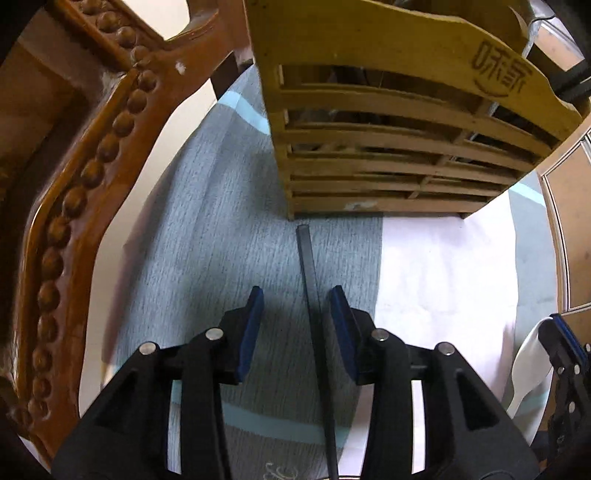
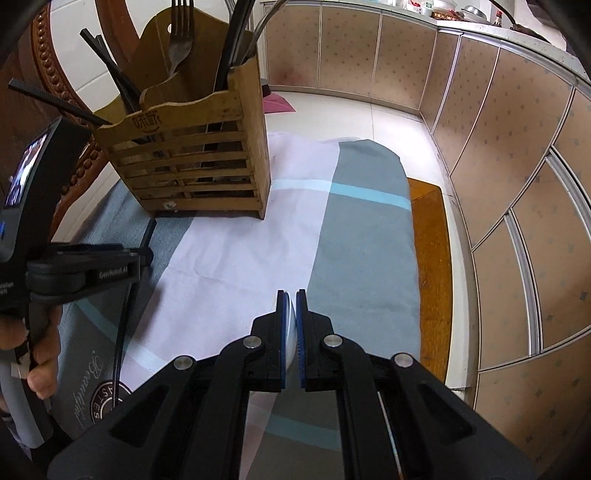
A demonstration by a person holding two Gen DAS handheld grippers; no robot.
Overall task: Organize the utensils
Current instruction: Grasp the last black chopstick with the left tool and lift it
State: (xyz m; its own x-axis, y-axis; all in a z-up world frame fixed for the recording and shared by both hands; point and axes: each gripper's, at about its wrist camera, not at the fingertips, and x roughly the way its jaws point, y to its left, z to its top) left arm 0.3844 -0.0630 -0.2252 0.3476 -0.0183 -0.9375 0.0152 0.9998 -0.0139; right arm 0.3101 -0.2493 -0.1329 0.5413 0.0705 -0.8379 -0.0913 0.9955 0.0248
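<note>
A slatted wooden utensil holder (image 1: pixel 388 122) stands on the cloth-covered table; in the right wrist view the holder (image 2: pixel 192 162) has a fork (image 2: pixel 181 33) and several black chopsticks (image 2: pixel 232 40) in it. A black chopstick (image 1: pixel 314 295) lies on the cloth, pointing at the holder's base. My left gripper (image 1: pixel 297 299) is open and straddles it, the chopstick close to the right finger. My right gripper (image 2: pixel 291 299) is shut on a white spoon (image 2: pixel 291 332), also visible in the left wrist view (image 1: pixel 528 365).
A carved wooden chair back (image 1: pixel 74 184) stands left of the table. The grey, white and blue cloth (image 2: pixel 362 229) covers the table. Brown kitchen cabinets (image 2: pixel 517 184) line the right side, with a tiled floor between.
</note>
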